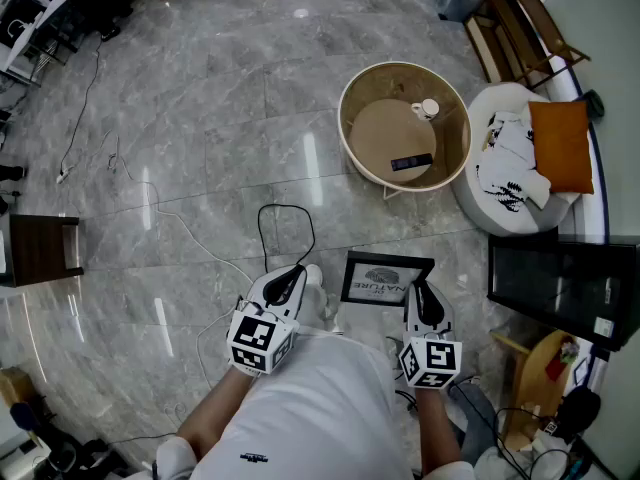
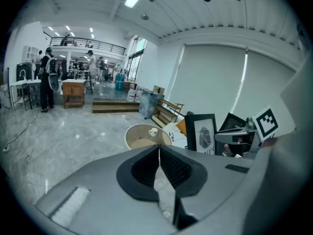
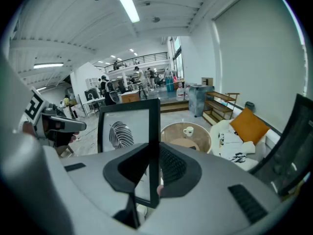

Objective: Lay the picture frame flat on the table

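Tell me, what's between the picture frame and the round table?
Just bare floor between picture frame and round table, in the head view.

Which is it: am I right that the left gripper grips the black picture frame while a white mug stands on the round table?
No: the right gripper grips the black picture frame, as the right gripper view shows. The white mug is on the round table.

The left claw [image 2: 159, 153] is closed with nothing in it, and the tips of its two jaws touch. The right claw [image 3: 152, 168] is squeezed on the side edge of the picture frame [image 3: 128, 131]. Both claws point forward, side by side and a little apart. The left arm [image 1: 208, 423] and the right arm [image 1: 436, 446] reach out low in front of the body.
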Tool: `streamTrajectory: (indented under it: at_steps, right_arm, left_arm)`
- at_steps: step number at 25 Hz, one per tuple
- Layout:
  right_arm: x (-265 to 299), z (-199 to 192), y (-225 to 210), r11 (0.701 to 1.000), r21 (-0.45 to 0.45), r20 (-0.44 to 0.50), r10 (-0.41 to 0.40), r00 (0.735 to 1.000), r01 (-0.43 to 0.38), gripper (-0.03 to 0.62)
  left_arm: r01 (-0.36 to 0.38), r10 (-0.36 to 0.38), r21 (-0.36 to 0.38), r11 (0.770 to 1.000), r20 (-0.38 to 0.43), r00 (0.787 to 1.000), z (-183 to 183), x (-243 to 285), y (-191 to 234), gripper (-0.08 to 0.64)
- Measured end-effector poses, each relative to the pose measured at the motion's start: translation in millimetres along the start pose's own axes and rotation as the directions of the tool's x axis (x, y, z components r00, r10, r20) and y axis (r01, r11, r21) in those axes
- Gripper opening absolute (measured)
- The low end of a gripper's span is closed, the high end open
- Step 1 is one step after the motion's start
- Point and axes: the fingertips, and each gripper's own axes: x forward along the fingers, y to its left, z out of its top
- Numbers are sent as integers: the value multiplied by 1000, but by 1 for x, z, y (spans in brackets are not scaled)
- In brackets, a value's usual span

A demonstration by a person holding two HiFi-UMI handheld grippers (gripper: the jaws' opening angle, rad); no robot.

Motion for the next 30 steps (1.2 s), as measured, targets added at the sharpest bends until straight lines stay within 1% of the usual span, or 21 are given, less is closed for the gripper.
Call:
streamTrajectory:
  at_steps: [3, 6, 8, 11, 14, 16, 19, 22, 27, 30]
  right_arm:
    - [-54, -19, -23, 996, 77, -1, -43, 999, 43, 55]
    - [-81, -32, -44, 989, 135, 4, -56, 998, 55, 55]
    - [-94, -33, -52, 989, 143, 23, -53, 998, 49, 55]
    - [-118, -35, -68, 988, 144, 57, -55, 997, 46, 55]
    - [-139, -51, -89, 984, 170, 58, -57, 997, 47, 55]
    - [-147, -62, -97, 981, 187, 51, -61, 997, 50, 55]
    - [-156, -70, -103, 978, 201, 43, -69, 997, 59, 55]
    - [-156, -66, -103, 977, 206, 62, -65, 996, 51, 57]
    - [-139, -44, -86, 985, 165, 85, -62, 994, 47, 56]
    - [-119, -26, -69, 988, 151, 95, -57, 994, 42, 56]
  left_arm:
    - [19, -19, 27, 999, -5, 1000, -4, -11, -44, 11]
    - [28, -28, 54, 998, 16, 999, 2, -16, -79, 11]
    - [28, -30, 64, 998, 24, 999, 3, -21, -102, 10]
    - [32, -34, 69, 997, 32, 999, -6, -27, -143, 9]
    - [13, -17, 71, 997, 43, 999, -21, -31, -178, 11]
    - [8, -11, 79, 997, 41, 999, -28, -34, -191, 11]
    - [14, -17, 91, 996, 29, 999, -33, -37, -199, 10]
    - [4, -8, 92, 996, 41, 999, -25, -41, -196, 9]
    - [-4, 0, 83, 997, 53, 999, -13, -45, -174, 11]
    - [16, -19, 63, 998, 48, 999, -4, -42, -152, 11]
